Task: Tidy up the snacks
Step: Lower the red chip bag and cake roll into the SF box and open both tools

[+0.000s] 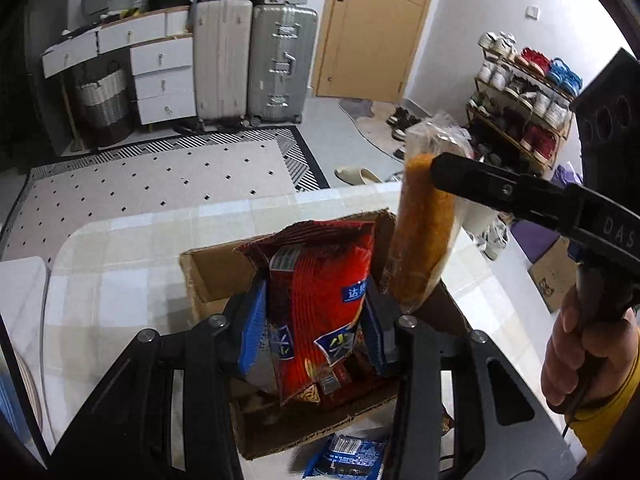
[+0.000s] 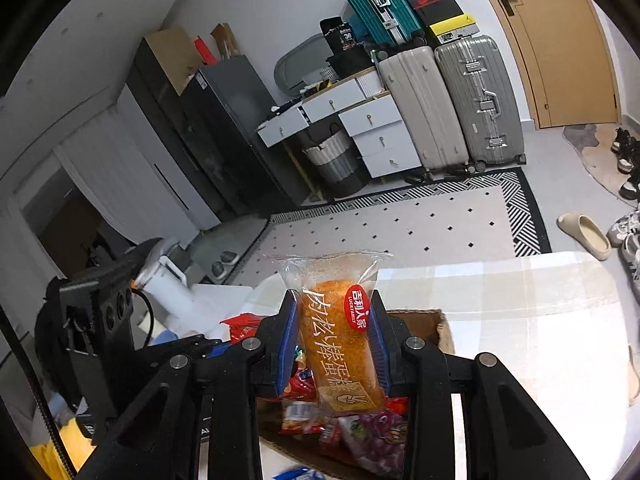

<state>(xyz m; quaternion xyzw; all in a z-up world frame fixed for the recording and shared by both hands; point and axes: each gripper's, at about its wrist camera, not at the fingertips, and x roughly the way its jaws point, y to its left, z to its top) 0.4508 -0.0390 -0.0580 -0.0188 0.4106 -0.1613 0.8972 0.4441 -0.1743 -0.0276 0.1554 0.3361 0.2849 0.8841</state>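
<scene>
Looking along the left gripper (image 1: 316, 320) first: its blue pads are clamped on a red snack bag (image 1: 320, 304), held upright right over the open cardboard box (image 1: 212, 276) sitting on the bench (image 1: 120, 280), which has a pale checked cloth. The right gripper's finger reaches in from the right, pinching an orange snack bar (image 1: 420, 236) in clear wrap just beside the red bag. A blue packet (image 1: 348, 456) lies on the bench outside the box, near its closest edge. Behind are two suitcases (image 1: 256, 64), white drawers and a loaded shoe rack (image 1: 520, 100).

Over to the right wrist view: the right gripper (image 2: 334, 344) is squeezing the orange snack bar (image 2: 340, 352) mid-length, standing it upright above the cardboard box (image 2: 436, 328), where red and purple packets already sit. Seems like both are mid-drop-off, so next I'd guess each one lowers into a free spot and lets go without crushing anything. Patterned rug (image 2: 400, 220), dark fridge and a wooden door (image 2: 560, 52) fill the room.
</scene>
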